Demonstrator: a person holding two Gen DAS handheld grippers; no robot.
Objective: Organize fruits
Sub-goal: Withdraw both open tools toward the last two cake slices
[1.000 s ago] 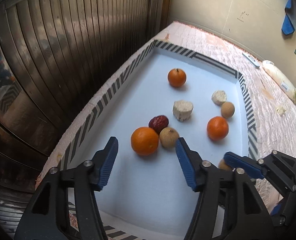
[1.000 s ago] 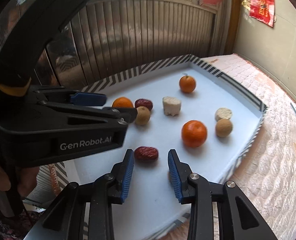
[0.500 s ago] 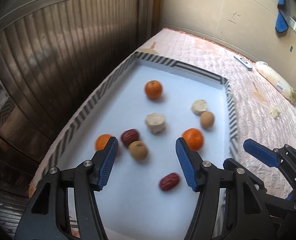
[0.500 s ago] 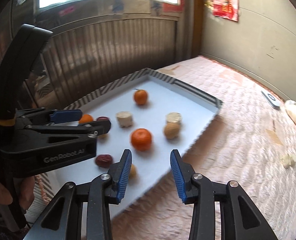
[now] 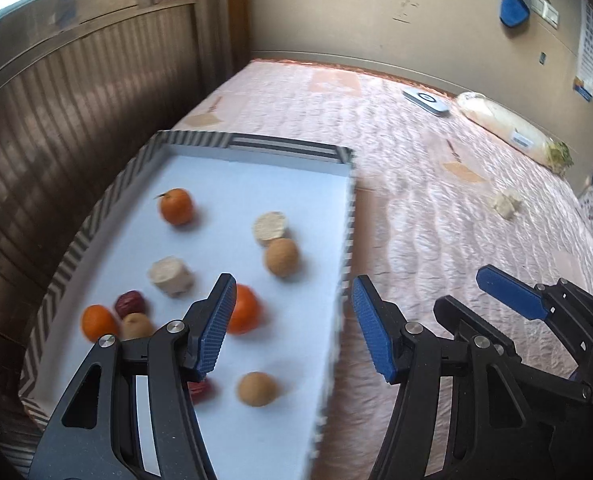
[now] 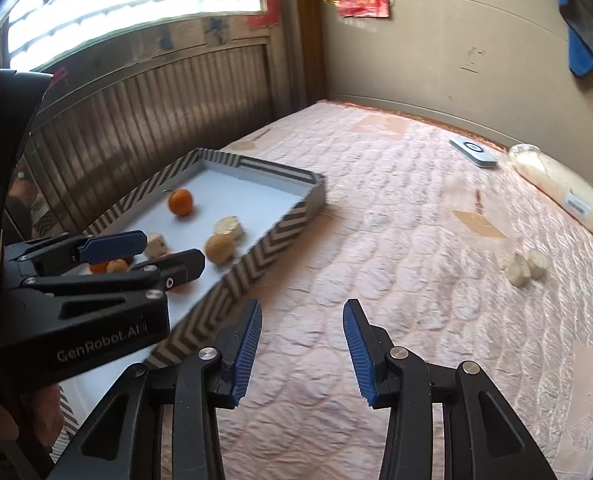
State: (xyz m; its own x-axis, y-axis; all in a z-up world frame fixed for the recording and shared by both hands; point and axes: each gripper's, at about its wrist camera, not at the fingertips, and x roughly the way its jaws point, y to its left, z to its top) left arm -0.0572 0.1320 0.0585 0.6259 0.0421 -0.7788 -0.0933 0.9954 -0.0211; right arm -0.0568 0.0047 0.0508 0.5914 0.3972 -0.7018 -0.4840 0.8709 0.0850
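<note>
A white tray with a striped rim lies on a pink quilted bed. It holds three oranges, one at the far left, brown round fruits, pale cut chunks, and dark red dates. My left gripper is open and empty above the tray's right edge. My right gripper is open and empty over the quilt, right of the tray.
The pink quilt stretches right. On it lie pale chunks, a white remote and a long wrapped package. A ribbed dark wall runs along the tray's left side.
Both grippers have pulled back and up from the tray and swung right; the fruits look smaller, and the quilt now fills the right wrist view. Both stay open.
</note>
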